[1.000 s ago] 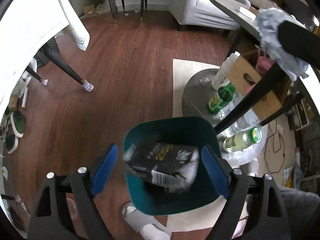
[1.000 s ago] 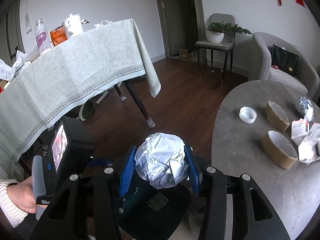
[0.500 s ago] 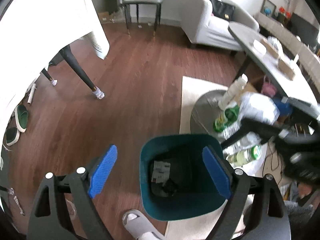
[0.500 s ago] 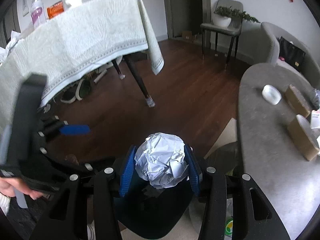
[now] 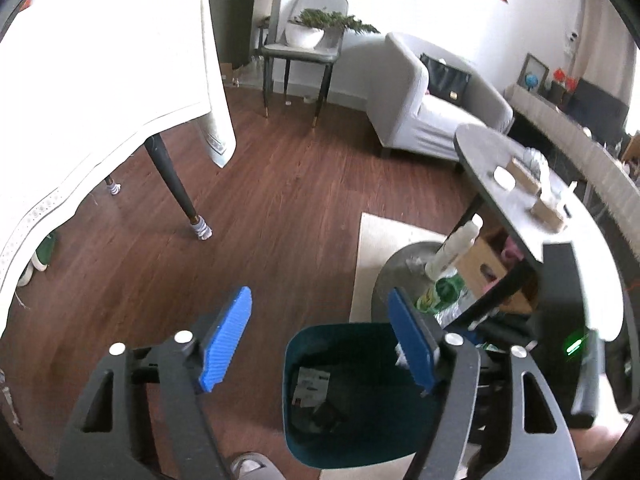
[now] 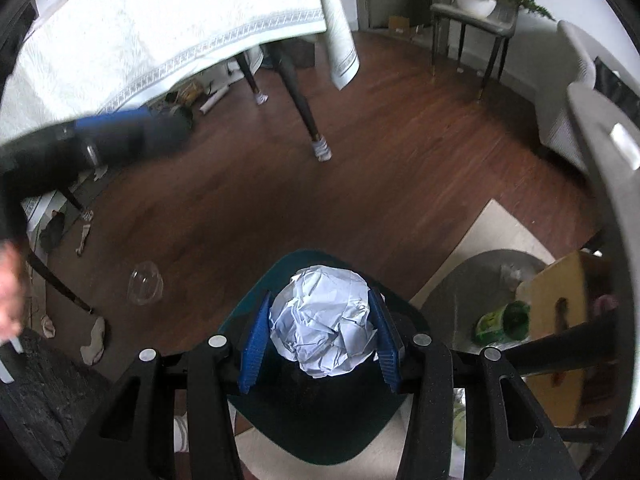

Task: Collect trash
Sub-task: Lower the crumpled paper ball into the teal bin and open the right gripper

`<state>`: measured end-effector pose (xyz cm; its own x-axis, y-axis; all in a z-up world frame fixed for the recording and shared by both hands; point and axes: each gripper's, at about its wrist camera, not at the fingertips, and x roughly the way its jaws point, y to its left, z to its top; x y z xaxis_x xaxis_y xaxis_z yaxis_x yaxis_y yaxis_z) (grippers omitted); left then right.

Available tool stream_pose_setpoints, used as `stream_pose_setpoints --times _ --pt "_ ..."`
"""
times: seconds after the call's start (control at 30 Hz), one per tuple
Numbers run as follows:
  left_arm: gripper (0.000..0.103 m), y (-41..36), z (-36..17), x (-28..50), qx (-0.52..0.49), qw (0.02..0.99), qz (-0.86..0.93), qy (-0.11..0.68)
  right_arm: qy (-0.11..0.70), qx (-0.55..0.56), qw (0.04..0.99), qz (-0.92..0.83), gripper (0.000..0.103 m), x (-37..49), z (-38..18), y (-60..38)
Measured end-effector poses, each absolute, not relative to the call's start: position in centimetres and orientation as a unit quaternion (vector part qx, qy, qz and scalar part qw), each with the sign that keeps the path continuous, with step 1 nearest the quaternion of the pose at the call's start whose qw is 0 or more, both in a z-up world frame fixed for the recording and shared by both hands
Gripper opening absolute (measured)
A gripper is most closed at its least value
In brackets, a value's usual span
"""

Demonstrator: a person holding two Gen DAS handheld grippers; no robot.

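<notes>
A teal trash bin (image 5: 360,452) stands on the floor, with a dark snack bag and paper scraps inside it. My left gripper (image 5: 320,340) is open and empty, above and behind the bin's left rim. My right gripper (image 6: 320,338) is shut on a crumpled white paper ball (image 6: 324,320) and holds it right over the bin (image 6: 320,440). More trash lies on the grey oval table (image 5: 492,148): cardboard tape rings (image 5: 546,208), a white lid (image 5: 503,178) and a foil wad.
A low round side table (image 5: 396,268) beside the bin carries bottles and a cardboard box (image 6: 560,320). A cloth-covered dining table (image 5: 80,100) stands left. A clear plastic cup (image 6: 145,282) lies on the wood floor. An armchair (image 5: 432,108) and plant chair stand behind.
The snack bag left my left gripper and dropped into the bin; that gripper then rose and tilted up, empty. My right gripper carried the paper ball over the bin and tilted down.
</notes>
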<state>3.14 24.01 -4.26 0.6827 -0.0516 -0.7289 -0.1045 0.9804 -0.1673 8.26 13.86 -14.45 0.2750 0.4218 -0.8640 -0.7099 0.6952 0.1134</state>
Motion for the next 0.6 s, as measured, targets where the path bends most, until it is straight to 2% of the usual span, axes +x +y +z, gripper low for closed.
stream_pose_setpoints --times 0.43,0.6 --pt "0.050 24.1 -1.6 2.6 -0.107 0.928 -0.001 0.357 0.552 -0.199 0.728 0.355 0.048 6.8 -22.1 15.7" --pt "0.049 23.4 -0.3 2.2 -0.094 0.939 -0.011 0.331 0.563 -0.201 0.716 0.361 0.049 6.2 -23.0 16.0"
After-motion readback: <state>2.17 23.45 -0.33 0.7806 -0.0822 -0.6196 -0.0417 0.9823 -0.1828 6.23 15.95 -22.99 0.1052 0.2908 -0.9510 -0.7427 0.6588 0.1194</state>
